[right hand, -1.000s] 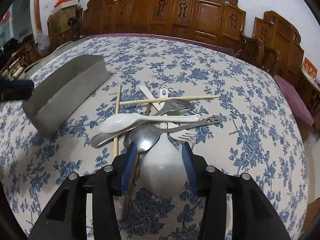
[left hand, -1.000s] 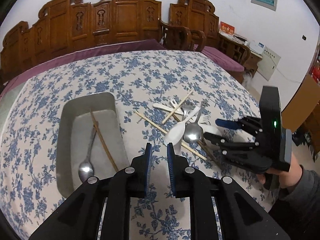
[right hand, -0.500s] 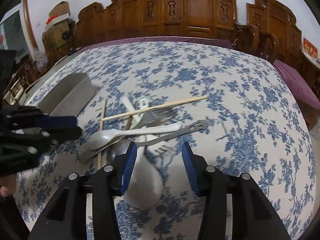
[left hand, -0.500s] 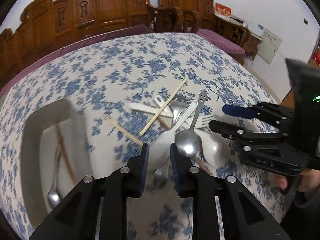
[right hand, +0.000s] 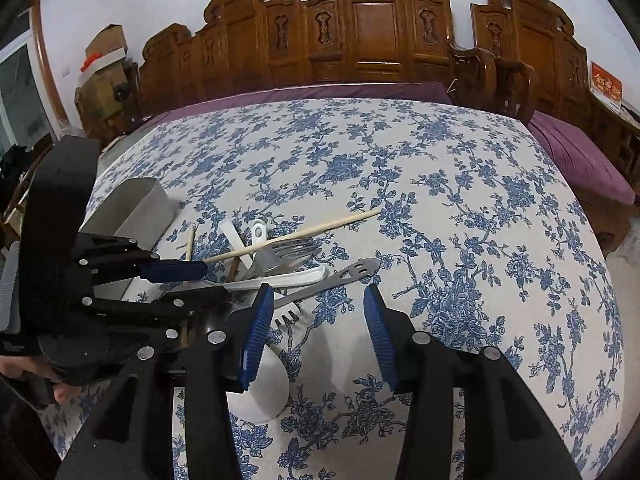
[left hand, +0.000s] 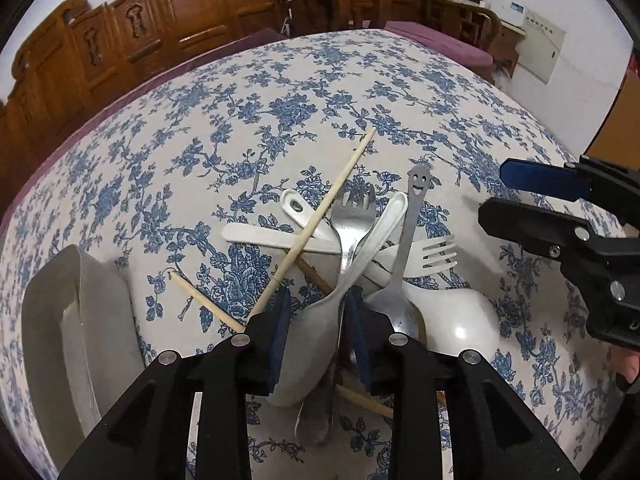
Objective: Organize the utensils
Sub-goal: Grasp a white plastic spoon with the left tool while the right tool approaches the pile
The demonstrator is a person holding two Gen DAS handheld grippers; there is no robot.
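Left tool (left hand: 315, 312) points steeply down over the pile of utensils, its jaws a narrow gap apart and opening; the bowl of a white plastic spoon (left hand: 310, 336) lies between the blue pads, though whether either pad presses on it cannot be told. That spoon's handle runs up and to the right across a metal fork (left hand: 354, 216). Just right of the left tool lies a metal spoon (left hand: 404, 248) with a smiling face cut into its handle end, and beside it a large white ladle-like spoon (left hand: 460, 316) and a white plastic fork (left hand: 434, 254). A pale chopstick (left hand: 320, 216) slants across the pile, over a flat white handle (left hand: 264, 236); a second pale chopstick (left hand: 204, 300) lies left of the left tool.

At the left edge of the floral-clothed surface (left hand: 280, 92) sits a grey metal tray (left hand: 52, 320), well apart from the pile.

Right tool (right hand: 318, 334) hangs at the near right side of the pile with its jaws about half spread and nothing between them but cloth; the white fork's tines lie just inside its left pad. A hand (right hand: 24, 372) grips the left tool's handle in the right wrist view.
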